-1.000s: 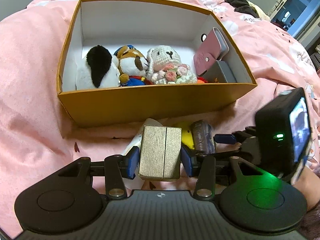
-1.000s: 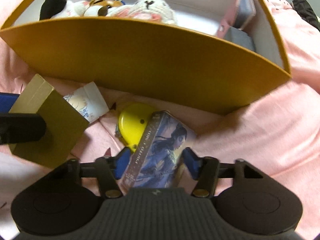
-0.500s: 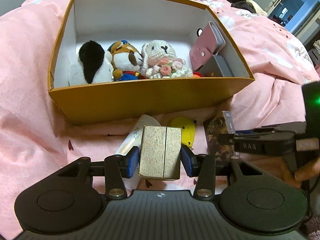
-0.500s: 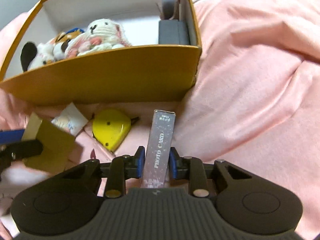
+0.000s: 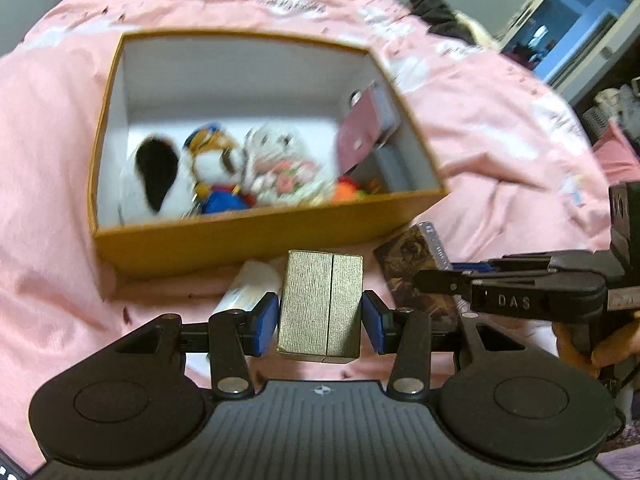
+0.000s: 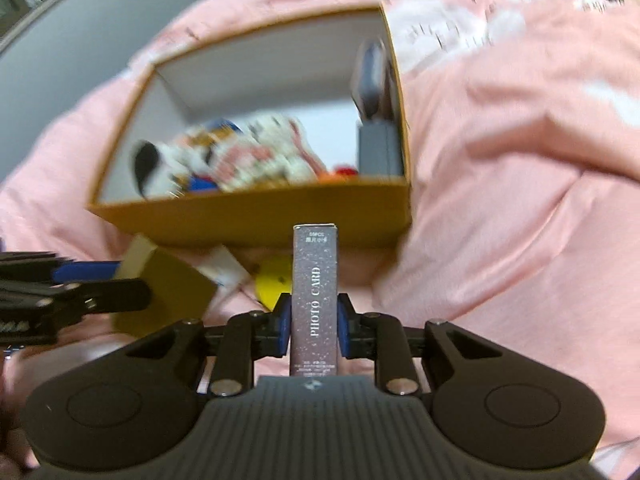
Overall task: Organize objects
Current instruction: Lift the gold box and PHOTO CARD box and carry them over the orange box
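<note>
Lifting photo card box [image 6: 314,300] edge-on, jaws closing

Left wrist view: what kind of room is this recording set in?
Most likely a bedroom. The open orange box of plush toys sits on a pink quilt that looks like bedding, with dark clothing heaped at its far edge.

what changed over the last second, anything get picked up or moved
The right tongs took hold of the photo card box, turned it from lying flat to standing on edge, and lifted it; their jaws are closing on it. The left tongs rose a little with the gold box. Unchanged: the left grip, the toys in the cardboard box, and the yellow thing on the pink blanket.
</note>
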A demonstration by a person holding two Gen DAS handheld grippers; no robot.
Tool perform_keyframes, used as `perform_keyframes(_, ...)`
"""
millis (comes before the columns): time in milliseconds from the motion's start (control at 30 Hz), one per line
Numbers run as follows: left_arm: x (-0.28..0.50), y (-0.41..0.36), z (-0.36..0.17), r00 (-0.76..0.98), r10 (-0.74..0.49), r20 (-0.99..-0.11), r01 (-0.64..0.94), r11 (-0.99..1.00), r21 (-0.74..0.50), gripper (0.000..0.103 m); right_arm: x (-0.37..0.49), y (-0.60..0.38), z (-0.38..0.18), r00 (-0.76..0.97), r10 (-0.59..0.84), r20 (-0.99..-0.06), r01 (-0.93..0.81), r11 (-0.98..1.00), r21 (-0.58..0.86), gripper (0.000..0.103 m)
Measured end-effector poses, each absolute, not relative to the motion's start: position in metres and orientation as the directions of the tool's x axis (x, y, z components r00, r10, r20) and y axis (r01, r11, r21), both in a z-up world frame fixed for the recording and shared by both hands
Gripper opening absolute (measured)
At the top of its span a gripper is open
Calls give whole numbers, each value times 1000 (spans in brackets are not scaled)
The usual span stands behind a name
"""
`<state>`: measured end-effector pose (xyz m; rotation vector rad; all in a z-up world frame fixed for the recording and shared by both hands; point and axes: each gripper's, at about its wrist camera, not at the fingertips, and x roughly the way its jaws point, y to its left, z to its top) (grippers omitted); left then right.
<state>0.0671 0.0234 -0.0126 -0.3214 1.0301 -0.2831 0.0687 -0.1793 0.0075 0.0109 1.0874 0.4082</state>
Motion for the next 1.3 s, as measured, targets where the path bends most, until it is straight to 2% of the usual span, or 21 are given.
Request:
perform_keyframes(200, 87, 31, 22, 565, -394, -725, 87, 902, -423, 52, 77, -178, 57, 476, 416, -775, -372, 893, 251, 24)
perform_keyframes(400, 125, 43, 36, 633, -352, -689, 18, 897, -442, 52, 127, -149, 61, 557, 400, -728, -384, 901, 201, 24)
perform_keyframes(633, 169, 58, 29, 662, -333, -671, -45, 877, -479, 52, 182, -105, 28, 614, 245, -751, -380, 925, -9, 24)
perform_keyframes(800, 196, 67, 19, 660, -344, -667, -64, 860, -507, 52, 195, -93, 1, 611, 161, -775, -392, 912, -120, 24)
perform_keyframes(933, 214, 66, 7, 646, -365, -670, -67, 848, -526, 52, 195, -82, -15, 650, 65, -757, -385, 888, -254, 24)
perform_keyframes(1233, 253, 51, -24, 588, -397, -705, -66, 845, -531, 52, 203, -86, -28, 662, 19, -750, -380, 870, -313, 26)
perform_keyframes(1300, 261, 46, -30, 572, -398, -717, -63, 851, -522, 52, 205, -87, -30, 664, 17, -748, -380, 869, -317, 23)
